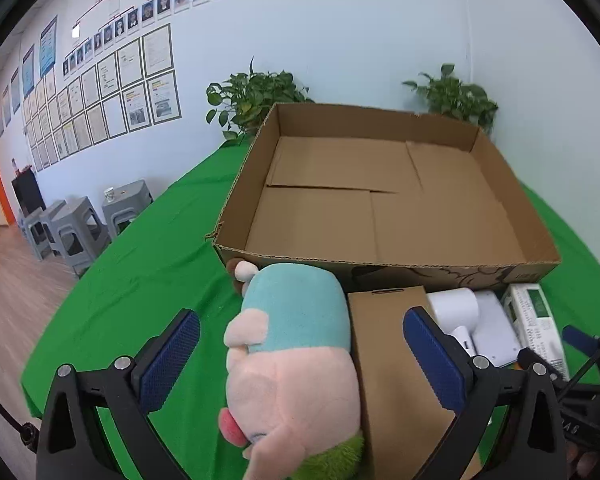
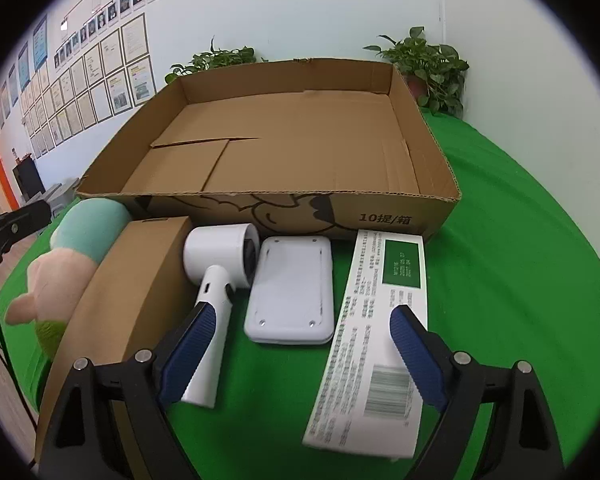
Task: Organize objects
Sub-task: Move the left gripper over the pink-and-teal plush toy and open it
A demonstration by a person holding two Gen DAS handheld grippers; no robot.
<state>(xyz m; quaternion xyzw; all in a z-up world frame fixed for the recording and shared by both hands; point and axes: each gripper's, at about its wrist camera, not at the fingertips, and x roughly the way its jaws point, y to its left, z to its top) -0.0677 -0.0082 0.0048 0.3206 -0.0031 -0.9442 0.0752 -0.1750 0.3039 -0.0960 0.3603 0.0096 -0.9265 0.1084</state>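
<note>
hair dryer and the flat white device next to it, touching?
Apart. The right wrist view shows a strip of green cloth between the hair dryer and the flat white device along its handle.

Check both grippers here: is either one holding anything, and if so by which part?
Nothing is held. The left gripper stands open around the plush toy, pads clear of it. The right gripper is open above the white flat device, touching nothing.
</note>
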